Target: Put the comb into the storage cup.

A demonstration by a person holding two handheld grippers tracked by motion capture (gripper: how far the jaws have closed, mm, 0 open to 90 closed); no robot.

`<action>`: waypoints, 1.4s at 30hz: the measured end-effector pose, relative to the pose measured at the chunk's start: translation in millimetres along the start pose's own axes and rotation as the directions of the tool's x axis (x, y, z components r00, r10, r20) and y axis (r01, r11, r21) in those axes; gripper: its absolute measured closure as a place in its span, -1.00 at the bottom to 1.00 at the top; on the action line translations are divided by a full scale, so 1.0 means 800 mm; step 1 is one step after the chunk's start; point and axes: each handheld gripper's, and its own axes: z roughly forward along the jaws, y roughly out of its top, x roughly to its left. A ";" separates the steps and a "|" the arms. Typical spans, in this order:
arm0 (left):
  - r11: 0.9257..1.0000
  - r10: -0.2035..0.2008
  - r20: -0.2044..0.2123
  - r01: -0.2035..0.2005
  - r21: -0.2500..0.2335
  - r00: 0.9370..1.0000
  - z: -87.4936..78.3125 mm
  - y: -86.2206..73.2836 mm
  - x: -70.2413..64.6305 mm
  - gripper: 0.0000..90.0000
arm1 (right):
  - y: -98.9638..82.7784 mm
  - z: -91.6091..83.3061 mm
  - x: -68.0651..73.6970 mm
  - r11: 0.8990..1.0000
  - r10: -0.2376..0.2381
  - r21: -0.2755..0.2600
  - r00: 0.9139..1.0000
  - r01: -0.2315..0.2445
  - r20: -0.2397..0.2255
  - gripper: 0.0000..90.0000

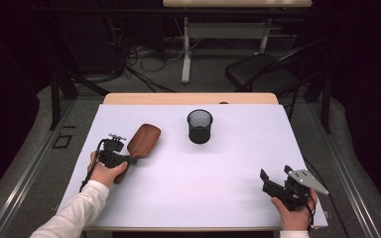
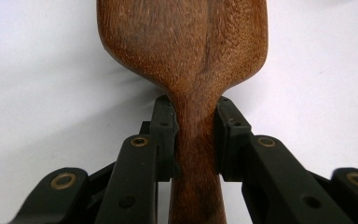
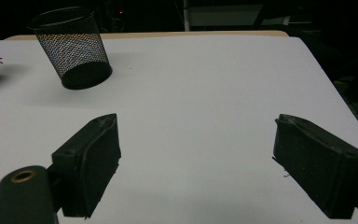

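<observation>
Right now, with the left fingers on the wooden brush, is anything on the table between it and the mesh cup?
Nothing visible: the left gripper clamps the wooden hairbrush at its neck, and bare white table separates it from the upright black mesh cup. The right gripper sits open, far aside.

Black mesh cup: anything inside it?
The round black wire-mesh cup looks empty from the high view, only its dark bottom showing. Its near inner wall is hidden.
</observation>
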 end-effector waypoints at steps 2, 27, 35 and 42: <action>1.000 -0.002 0.008 0.003 -0.017 1.000 -0.002 0.000 0.000 0.62 | 0.000 0.000 0.000 1.000 0.001 0.001 1.000 -0.001 -0.001 -0.69; 0.992 0.009 0.051 -0.003 -0.123 0.999 -0.041 0.020 -0.005 0.62 | -0.001 0.003 0.002 1.000 -0.002 0.001 1.000 0.002 0.000 -0.69; 0.989 0.053 0.056 -0.045 -0.139 0.997 -0.053 0.034 -0.021 0.62 | 0.001 0.003 0.000 1.000 -0.005 0.007 1.000 0.005 0.002 -0.69; 0.985 0.093 0.068 -0.081 -0.152 0.993 -0.061 0.049 -0.038 0.62 | 0.001 0.003 0.001 1.000 -0.004 0.003 1.000 0.004 0.000 -0.69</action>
